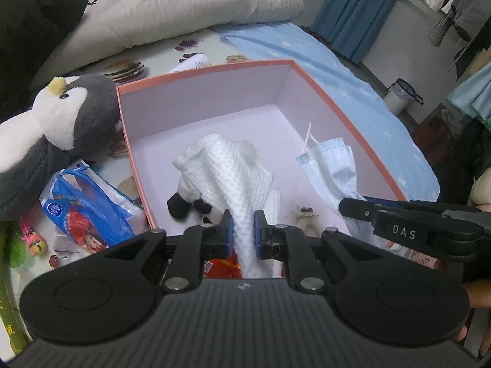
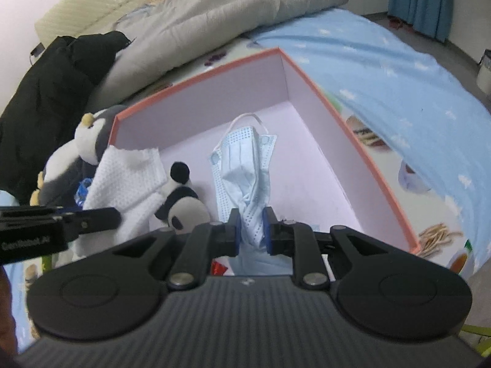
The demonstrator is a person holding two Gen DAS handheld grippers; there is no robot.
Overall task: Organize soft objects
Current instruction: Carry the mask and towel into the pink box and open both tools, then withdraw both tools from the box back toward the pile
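A pink-rimmed open box (image 1: pixel 214 69) with a pale lilac inside sits on the bed, also in the right wrist view (image 2: pixel 353 132). My left gripper (image 1: pixel 242 230) is shut on a white waffle cloth (image 1: pixel 227 174) that hangs into the box over a small panda plush (image 1: pixel 184 201). My right gripper (image 2: pixel 251 230) is shut on a light blue face mask (image 2: pixel 242 165) held inside the box at its right side. The mask (image 1: pixel 334 165) and right gripper's fingers (image 1: pixel 356 207) show in the left view. The cloth (image 2: pixel 122 178) and panda (image 2: pixel 184 205) show in the right view.
A grey and white penguin plush (image 1: pixel 58 122) lies left of the box, above a blue tissue pack (image 1: pixel 83 205). A grey duvet (image 1: pixel 172 9) and black jacket (image 2: pixel 52 92) lie behind. A blue sheet (image 2: pixel 399 70) covers the bed's right side.
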